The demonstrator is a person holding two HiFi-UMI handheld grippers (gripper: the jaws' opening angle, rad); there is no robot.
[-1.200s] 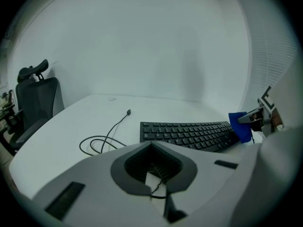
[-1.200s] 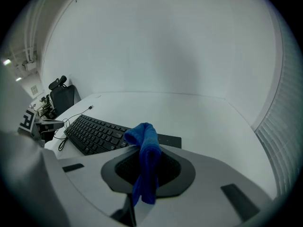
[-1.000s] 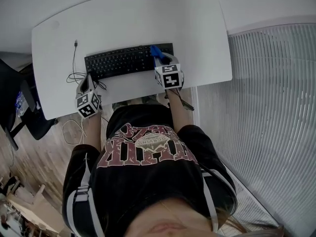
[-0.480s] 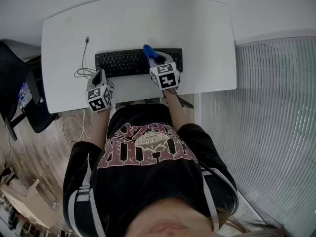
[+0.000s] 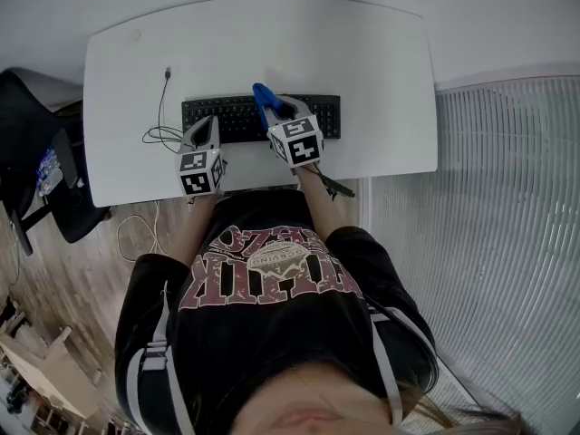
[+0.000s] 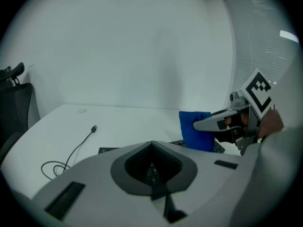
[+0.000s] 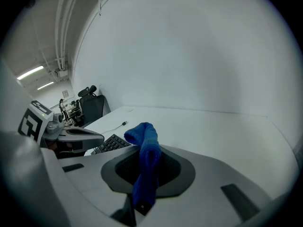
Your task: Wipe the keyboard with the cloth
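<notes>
A black keyboard point(image 5: 323, 116) lies across the middle of the white desk point(image 5: 381, 53). My right gripper point(image 5: 275, 116) is over the keyboard's middle, shut on a blue cloth point(image 5: 263, 100) that sticks out past its tips toward the far edge. In the right gripper view the cloth point(image 7: 146, 164) runs up between the closed jaws. My left gripper point(image 5: 205, 135) rests at the keyboard's front left part, shut with nothing in it. In the left gripper view a few keys show through the hollow of its jaws point(image 6: 152, 148), and the cloth point(image 6: 191, 132) hangs to the right.
A thin black cable point(image 5: 163, 107) with a plug end lies coiled on the desk left of the keyboard. A dark office chair point(image 5: 36, 152) stands off the desk's left end. A ribbed white surface point(image 5: 507, 198) fills the right side.
My right gripper has carried the cloth leftward along the keyboard, from its right part to its middle. My left gripper has moved from beside the front left corner onto the keyboard's left part.
</notes>
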